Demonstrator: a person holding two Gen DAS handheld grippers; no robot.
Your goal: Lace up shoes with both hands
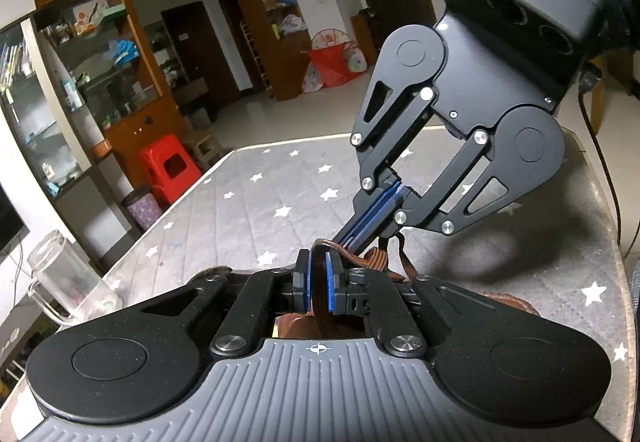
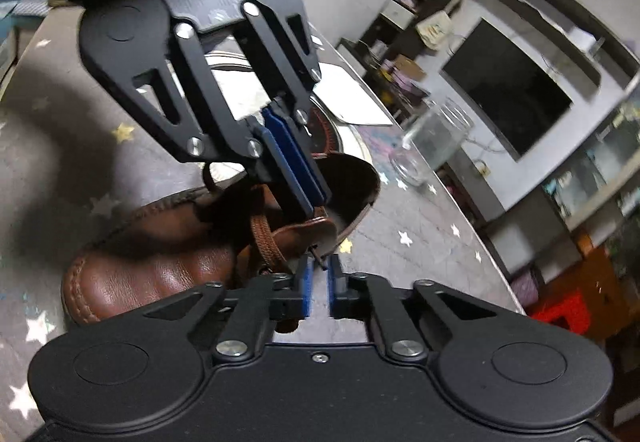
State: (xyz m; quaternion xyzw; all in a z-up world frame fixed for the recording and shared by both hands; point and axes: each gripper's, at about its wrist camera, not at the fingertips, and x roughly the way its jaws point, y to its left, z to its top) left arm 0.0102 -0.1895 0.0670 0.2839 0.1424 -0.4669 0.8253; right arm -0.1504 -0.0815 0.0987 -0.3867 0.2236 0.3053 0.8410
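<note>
A brown leather shoe [image 2: 160,262] lies on the grey star-patterned cloth, toe toward the right wrist camera. Its brown braided lace [image 2: 266,242] runs over the tongue. My left gripper [image 1: 319,284] is shut on the shoe's leather flap [image 1: 320,298], which stands between its blue pads; it also shows in the right wrist view [image 2: 316,198] coming down from above onto the shoe's opening. My right gripper [image 2: 319,284] has its jaws slightly apart around the dark lace tip [image 2: 318,256]. In the left wrist view the right gripper [image 1: 352,232] looks closed, reaching down to the lace [image 1: 378,260].
A clear glass mug [image 1: 64,282] stands at the table's left edge, also seen in the right wrist view [image 2: 430,140]. A round scale and white paper [image 2: 352,98] lie behind the shoe. A red stool [image 1: 170,168] and cabinets stand beyond the table.
</note>
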